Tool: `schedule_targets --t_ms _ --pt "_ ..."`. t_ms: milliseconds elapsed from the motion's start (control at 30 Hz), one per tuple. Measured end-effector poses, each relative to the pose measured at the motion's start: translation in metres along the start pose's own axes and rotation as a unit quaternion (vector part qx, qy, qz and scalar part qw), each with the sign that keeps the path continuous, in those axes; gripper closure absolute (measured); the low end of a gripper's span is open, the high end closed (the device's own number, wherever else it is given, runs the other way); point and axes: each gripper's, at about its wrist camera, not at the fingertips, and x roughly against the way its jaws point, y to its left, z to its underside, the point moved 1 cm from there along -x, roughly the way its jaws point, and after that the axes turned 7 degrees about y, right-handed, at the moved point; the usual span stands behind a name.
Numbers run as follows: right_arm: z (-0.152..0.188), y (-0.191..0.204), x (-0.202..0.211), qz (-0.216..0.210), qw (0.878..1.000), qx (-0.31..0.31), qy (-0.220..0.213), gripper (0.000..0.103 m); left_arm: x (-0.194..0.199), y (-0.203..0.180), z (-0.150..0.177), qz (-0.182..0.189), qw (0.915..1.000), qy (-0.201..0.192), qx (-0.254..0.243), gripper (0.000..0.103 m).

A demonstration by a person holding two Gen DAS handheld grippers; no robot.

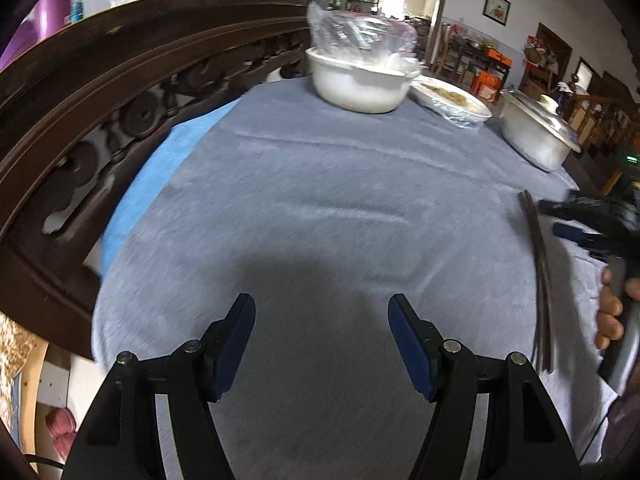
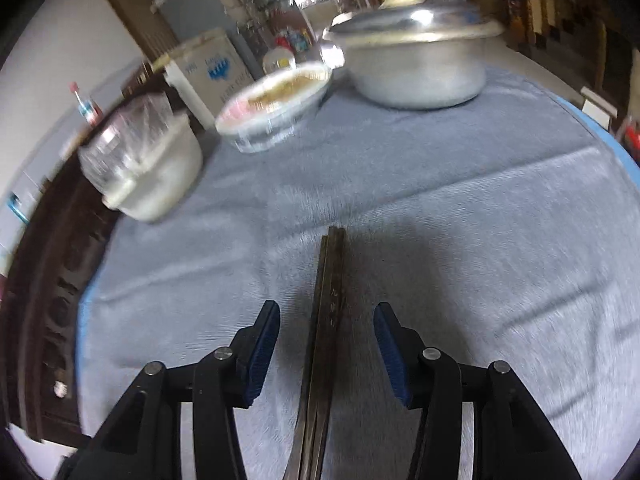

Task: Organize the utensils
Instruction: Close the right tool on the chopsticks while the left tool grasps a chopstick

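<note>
The right gripper (image 2: 326, 334) straddles the dark chopsticks (image 2: 324, 320) lying on the grey-clothed table (image 2: 480, 220), fingers apart and not touching them, the left gripper (image 1: 322, 320) gapes empty, and covered pots (image 2: 416, 60) stand beyond.

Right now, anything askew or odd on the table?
Nothing spilled or damaged. The chopsticks lie loose on the grey cloth, apart from the dishes, between the open right claw. The covered bowl and lidded pot sit upright.
</note>
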Motion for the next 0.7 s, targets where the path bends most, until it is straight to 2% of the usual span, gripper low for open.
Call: schedule_targets --t_ms 67,100,133,233,300,367,467,567,700 --pt "0.0 0.001 -0.008 0.023 1.0 0.012 0.017 0.054 -0.003 -0.01 -0.006 0.007 0.9999 -0.004 -0.014 0.033" --pt "0.002 0.001 -0.005 0.05 0.998 0.033 0.009 0.059 -0.004 -0.014 -0.008 0.009 0.9998 -0.006 -0.019 0.033" --pt "0.003 -0.004 0.001 0.07 0.997 0.036 0.003 0.069 -0.005 -0.02 -0.012 0.012 0.9995 -0.01 -0.028 0.033" --pt "0.009 -0.046 0.03 0.093 0.995 -0.029 -0.034 0.072 -0.008 -0.035 -0.02 0.023 0.9984 -0.017 -0.049 0.033" --pt "0.011 -0.076 0.044 0.072 0.994 -0.077 -0.038 0.072 -0.012 -0.05 -0.026 0.033 0.9969 -0.02 -0.069 0.033" --pt "0.015 -0.09 0.055 0.038 0.994 -0.094 -0.047 0.073 -0.017 -0.067 -0.033 0.045 0.9949 -0.019 -0.088 0.033" --pt "0.021 -0.098 0.062 0.015 0.993 -0.105 -0.054 0.072 -0.025 -0.095 -0.045 0.065 0.991 -0.018 -0.116 0.033" --pt "0.024 -0.102 0.061 -0.033 0.991 -0.115 -0.06 0.072 -0.035 -0.126 -0.059 0.079 0.9865 -0.015 -0.143 0.033" --pt "0.024 -0.103 0.057 -0.09 0.984 -0.129 -0.086 0.072 -0.053 -0.158 -0.079 0.098 0.9805 0.008 -0.17 0.033"
